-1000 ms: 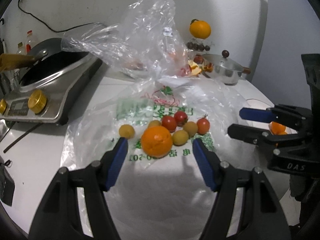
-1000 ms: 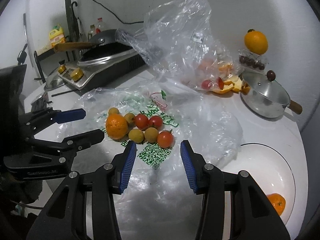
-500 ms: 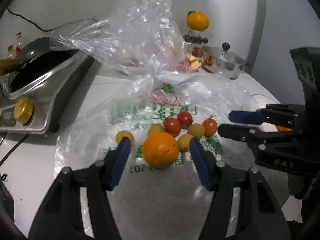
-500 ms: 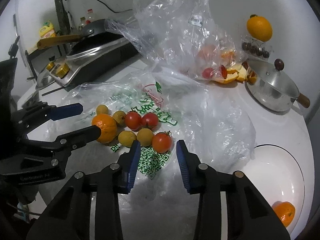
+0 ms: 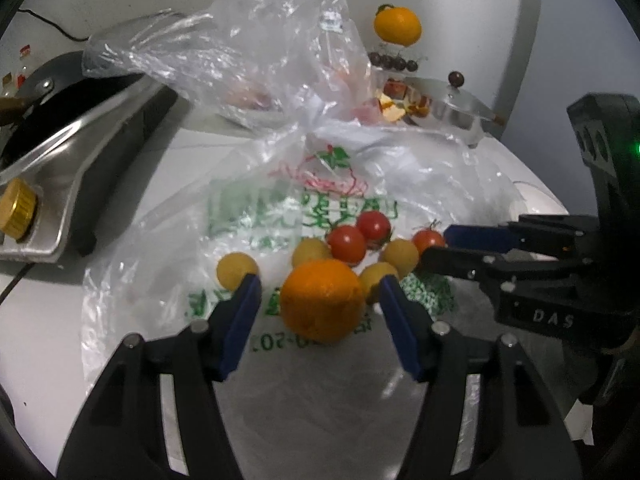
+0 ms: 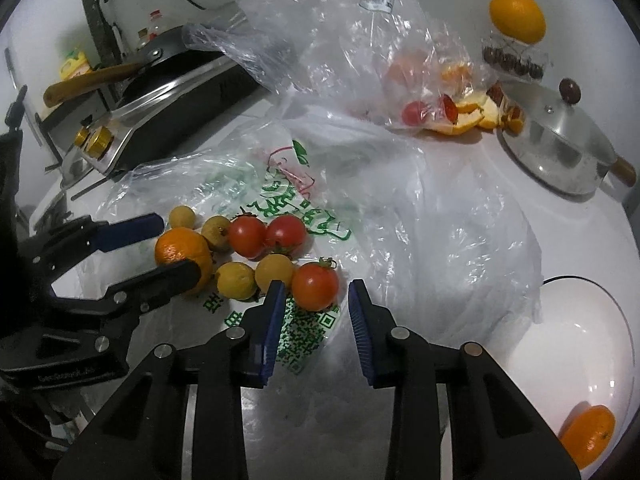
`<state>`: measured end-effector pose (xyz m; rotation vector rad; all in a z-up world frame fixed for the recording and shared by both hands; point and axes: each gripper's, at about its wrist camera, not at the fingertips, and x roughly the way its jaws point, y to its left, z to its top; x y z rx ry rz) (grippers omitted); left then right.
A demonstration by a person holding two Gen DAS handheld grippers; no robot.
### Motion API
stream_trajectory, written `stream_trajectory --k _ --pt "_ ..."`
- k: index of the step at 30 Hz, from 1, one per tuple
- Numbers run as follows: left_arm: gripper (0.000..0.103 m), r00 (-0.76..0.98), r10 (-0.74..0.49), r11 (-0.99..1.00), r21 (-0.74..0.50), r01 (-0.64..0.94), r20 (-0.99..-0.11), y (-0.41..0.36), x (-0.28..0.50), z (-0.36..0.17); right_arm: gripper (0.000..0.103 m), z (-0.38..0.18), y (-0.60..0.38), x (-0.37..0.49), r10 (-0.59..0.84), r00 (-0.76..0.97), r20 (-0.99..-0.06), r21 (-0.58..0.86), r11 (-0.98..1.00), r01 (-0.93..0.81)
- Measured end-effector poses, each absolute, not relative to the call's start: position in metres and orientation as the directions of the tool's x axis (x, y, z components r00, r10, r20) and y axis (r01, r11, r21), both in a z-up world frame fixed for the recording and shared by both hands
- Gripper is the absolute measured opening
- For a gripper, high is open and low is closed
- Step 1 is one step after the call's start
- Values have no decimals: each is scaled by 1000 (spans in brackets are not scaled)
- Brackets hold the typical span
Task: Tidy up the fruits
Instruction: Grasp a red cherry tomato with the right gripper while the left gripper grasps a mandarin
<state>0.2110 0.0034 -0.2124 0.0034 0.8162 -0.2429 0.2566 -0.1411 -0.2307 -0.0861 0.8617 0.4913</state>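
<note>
An orange [image 5: 322,300] lies on a flat printed plastic bag [image 5: 280,208] with several red tomatoes [image 5: 347,239] and small yellow fruits [image 5: 237,265]. My left gripper [image 5: 320,286] is open, its fingers either side of the orange without touching it; it also shows in the right wrist view [image 6: 168,248]. My right gripper [image 6: 316,292] is open just in front of the nearest tomato [image 6: 315,286]. A white bowl [image 6: 560,360] at the right holds another orange [image 6: 588,436].
A cooker with a black pan [image 6: 168,80] stands at the left. A crumpled clear bag [image 6: 360,40] with fruit and peel sits behind. A steel lidded pot [image 6: 560,152] and a lemon-like fruit on a stand [image 6: 517,16] are at the back right.
Both grippers have moved forward toward the fruit. The left fingers now flank the orange; the right fingers have narrowed and reached the nearest tomato.
</note>
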Motion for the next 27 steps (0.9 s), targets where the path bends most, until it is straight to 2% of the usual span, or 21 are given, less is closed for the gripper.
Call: stream_trajectory --k 2,4,6,12,14,27 --pt "53 653 -218 972 -98 215 -726 5 211 -215 35 -233 -141 257 385 541 -747 135 886 -443" --pt "52 651 -231 969 -113 218 -724 7 211 -217 35 -235 -142 257 388 539 -747 145 887 -438" --pt "47 652 -238 967 -114 228 -720 5 210 -216 35 -236 -143 258 389 536 -749 149 888 -436" --pt "46 654 -246 965 -115 237 -716 5 210 -215 34 -237 -143 259 394 538 -745 153 886 -437" --pt "46 654 -246 965 -115 237 -716 6 209 -215 28 -238 -143 260 399 537 -743 156 884 -441" --pt "46 669 -250 965 -121 234 -700 4 198 -206 27 -227 -147 250 406 569 -715 149 884 -443"
